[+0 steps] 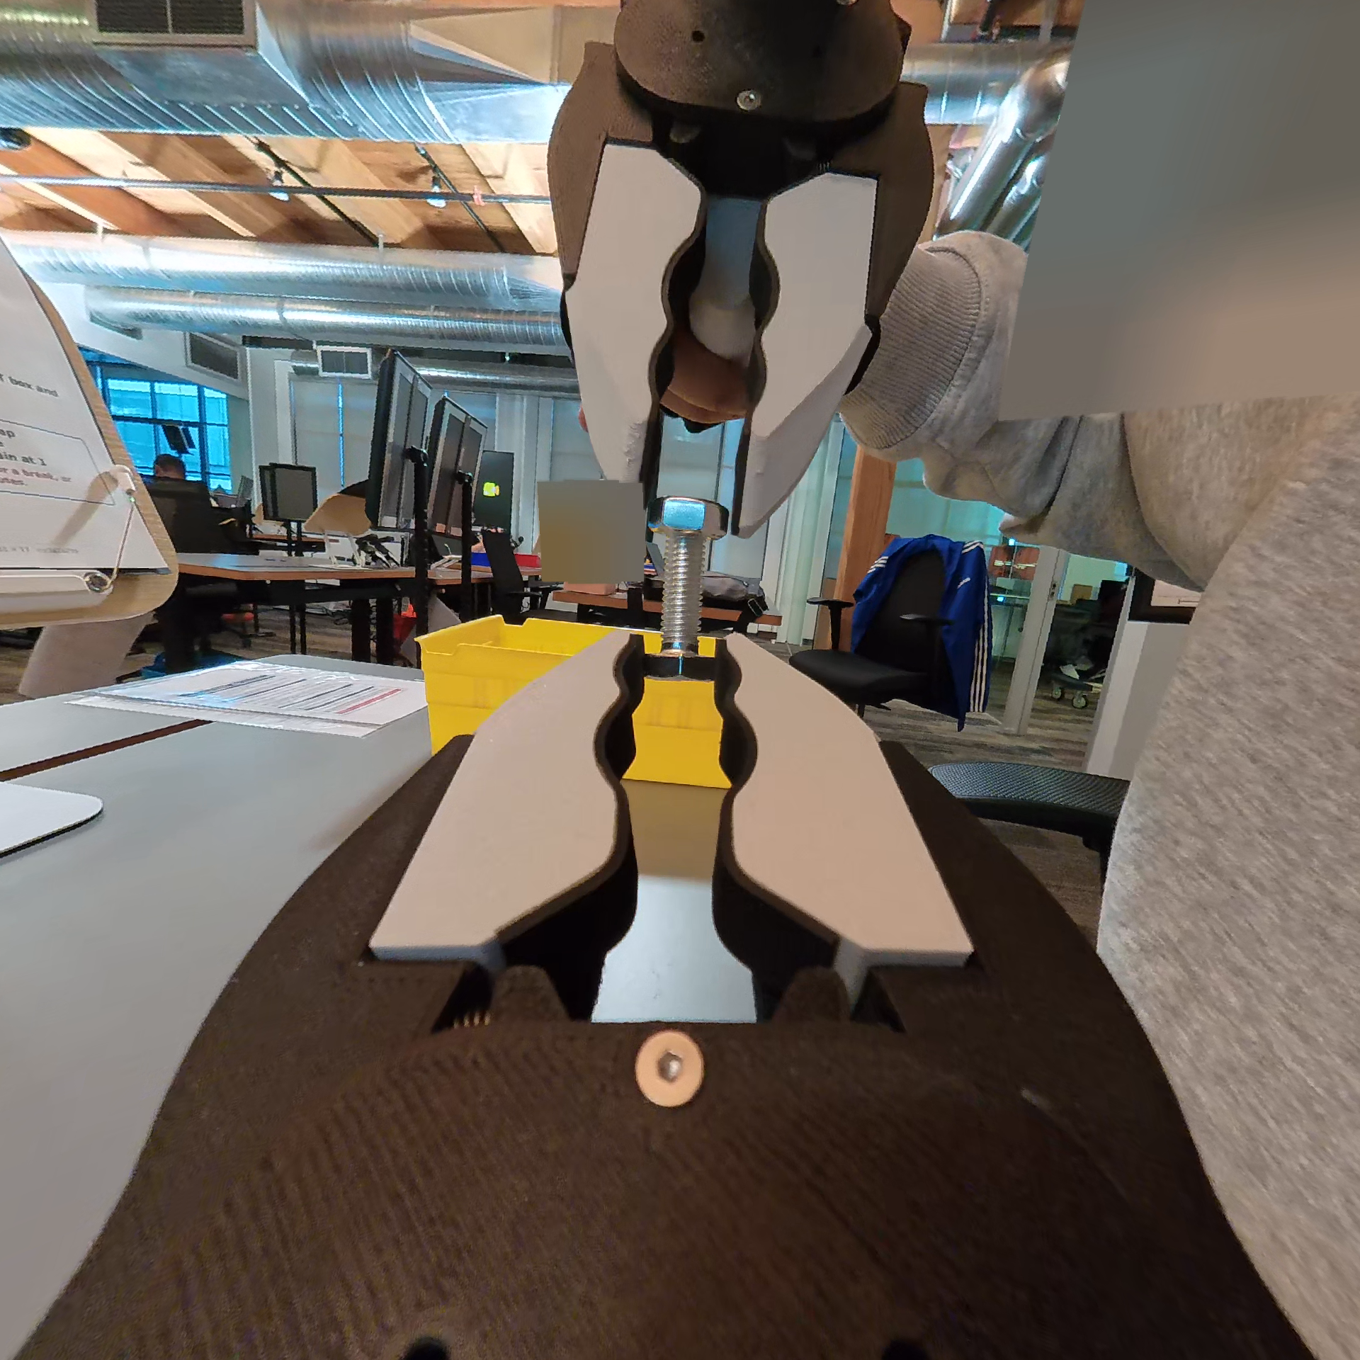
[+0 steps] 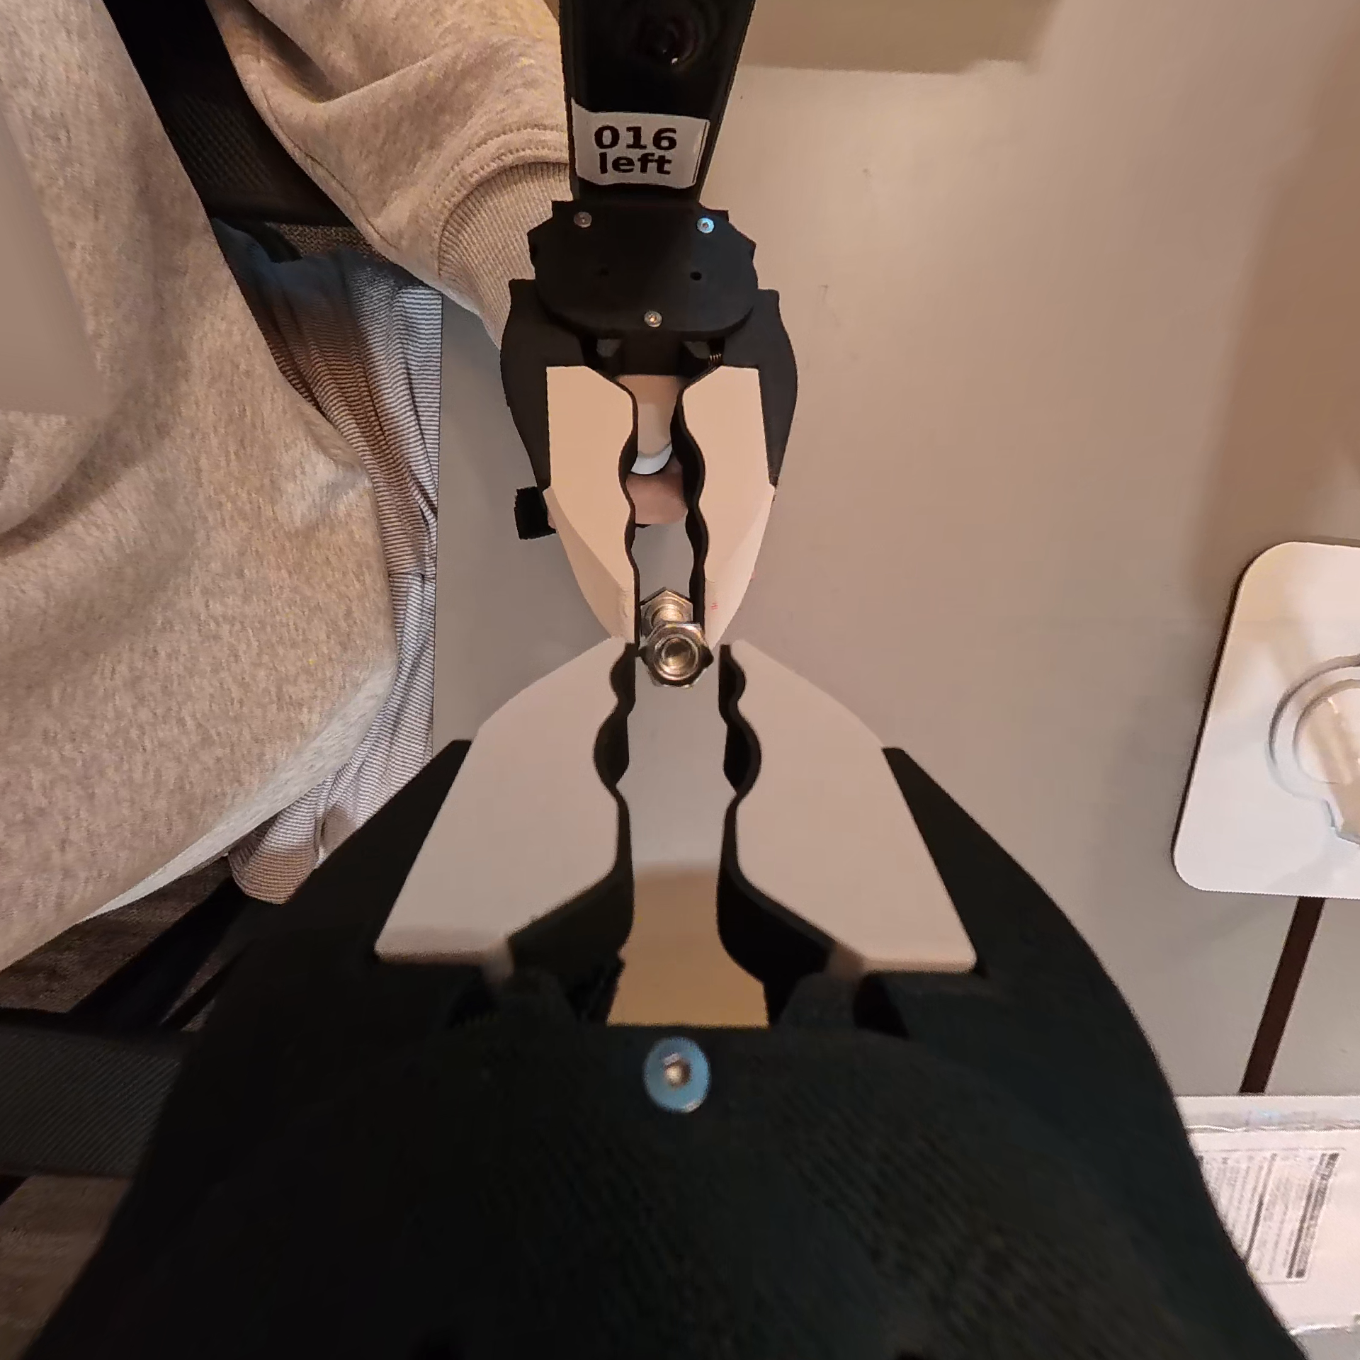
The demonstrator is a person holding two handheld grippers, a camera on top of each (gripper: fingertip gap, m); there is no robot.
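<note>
In the left wrist view my left gripper [image 1: 677, 655] is shut on a steel nut [image 1: 675, 666] at its fingertips. A threaded steel bolt [image 1: 681, 589] stands upright out of the nut. My right gripper [image 1: 692, 493] comes down from above with its tips on either side of the bolt's hex head [image 1: 688, 513]. In the right wrist view my right gripper [image 2: 673, 651] stands slightly open around the bolt head [image 2: 673, 655], seen end on, with small gaps on both sides. The left gripper [image 2: 666, 611] beyond it grips the nut [image 2: 660, 612].
A yellow bin [image 1: 515, 662] stands on the grey table [image 1: 184, 883] just behind the grippers. A printed sheet [image 1: 257, 695] lies to the left, and a white stand base [image 2: 1288, 721] to the right. A person's grey sleeve [image 1: 957, 383] and body are close by. The tips of both grippers are at nearly the same place.
</note>
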